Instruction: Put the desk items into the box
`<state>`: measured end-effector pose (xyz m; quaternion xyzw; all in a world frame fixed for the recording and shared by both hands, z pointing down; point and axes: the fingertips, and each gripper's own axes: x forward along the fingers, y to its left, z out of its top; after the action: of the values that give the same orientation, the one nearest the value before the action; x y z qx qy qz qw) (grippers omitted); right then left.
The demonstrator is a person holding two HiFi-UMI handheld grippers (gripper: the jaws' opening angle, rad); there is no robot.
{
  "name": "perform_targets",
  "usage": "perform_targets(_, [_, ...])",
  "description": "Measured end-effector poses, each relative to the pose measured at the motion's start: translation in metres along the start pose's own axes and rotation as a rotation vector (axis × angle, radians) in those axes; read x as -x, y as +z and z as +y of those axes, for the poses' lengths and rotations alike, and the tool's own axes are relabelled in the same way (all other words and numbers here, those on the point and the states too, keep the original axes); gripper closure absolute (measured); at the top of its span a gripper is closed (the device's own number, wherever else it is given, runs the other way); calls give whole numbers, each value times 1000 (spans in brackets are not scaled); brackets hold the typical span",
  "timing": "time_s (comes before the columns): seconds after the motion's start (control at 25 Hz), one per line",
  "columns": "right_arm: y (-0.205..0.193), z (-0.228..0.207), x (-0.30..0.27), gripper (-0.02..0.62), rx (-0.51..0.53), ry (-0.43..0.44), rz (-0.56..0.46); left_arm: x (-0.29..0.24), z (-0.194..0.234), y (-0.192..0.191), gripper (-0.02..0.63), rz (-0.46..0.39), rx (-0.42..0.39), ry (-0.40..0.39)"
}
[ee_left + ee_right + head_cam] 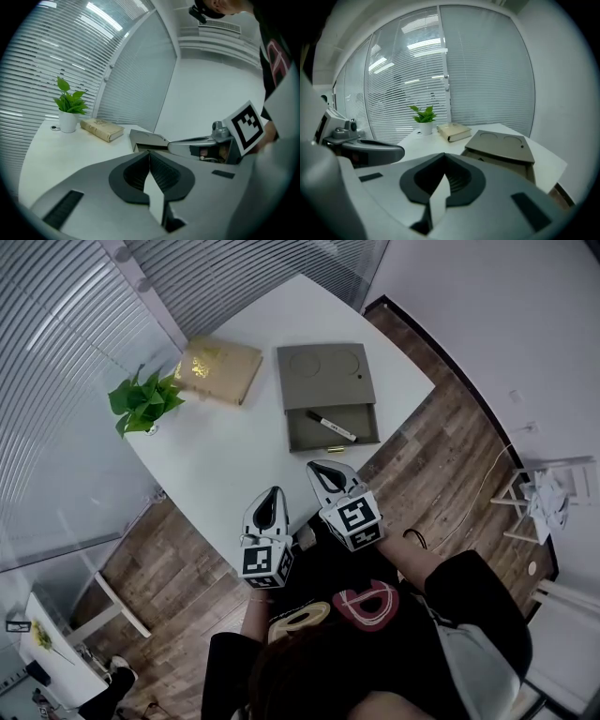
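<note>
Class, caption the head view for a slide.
Left tool and right tool, shut and empty, over the white table; a marker lies in the open box.

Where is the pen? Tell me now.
In the head view, the pen lies in the open drawer of the box, right of the book, just beyond the right gripper.
</note>
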<state>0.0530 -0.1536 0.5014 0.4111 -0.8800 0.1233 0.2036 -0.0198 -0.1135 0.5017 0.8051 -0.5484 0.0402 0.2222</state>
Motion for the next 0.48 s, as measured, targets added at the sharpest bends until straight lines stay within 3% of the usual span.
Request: perform_targets(0.48, [-9,6,0,588,54,18,18,1,2,0,589,3,6,1])
